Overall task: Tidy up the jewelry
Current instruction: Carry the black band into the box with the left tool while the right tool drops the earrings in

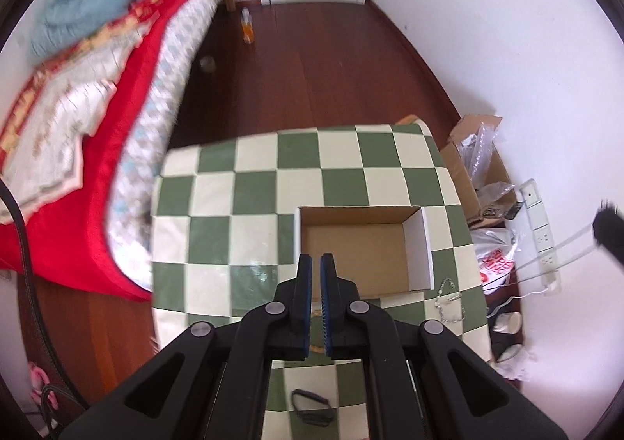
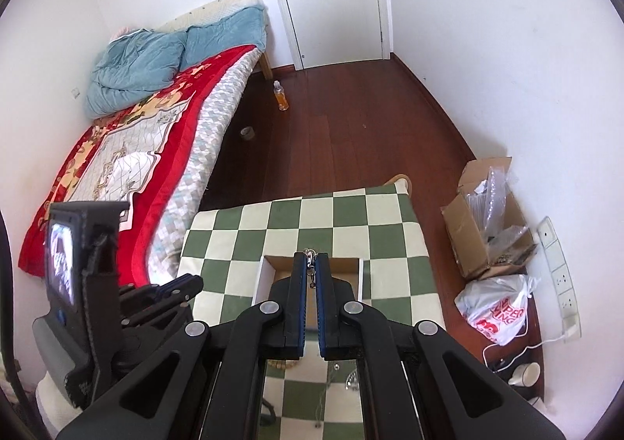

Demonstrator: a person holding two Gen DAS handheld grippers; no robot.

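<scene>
Right claw: the right gripper [image 2: 311, 260] has its blue-padded fingers pinched together on a thin silver chain [image 2: 311, 264], which shows as a clasp at the tips and a few links dangling between the pads.
Chain's place: it hangs directly over the shallow open cardboard box with white outer walls [image 2: 267, 272], near that box's far edge.
Left claw: the left gripper [image 1: 316, 264] has its fingers nearly together with only a slim gap and nothing visible between them; it hovers over the near left corner of the same box [image 1: 423, 245].
Second piece: a silver beaded bracelet [image 1: 448, 301] lies on the green-and-cream chequered tablecloth [image 1: 253, 206], just right of the box's near right corner.
Doing the release well: lowering the chain until its hanging end rests on the box floor before parting the fingers would probably stop it bouncing out (a light chain can snag on ribbed pads, so open wide).
Hard to read: most of the chain's length is hidden behind the right fingers, the box interior is largely covered in the right view, and a dark looped item [image 1: 312, 407] near the bottom of the left view is too blurred to identify.
</scene>
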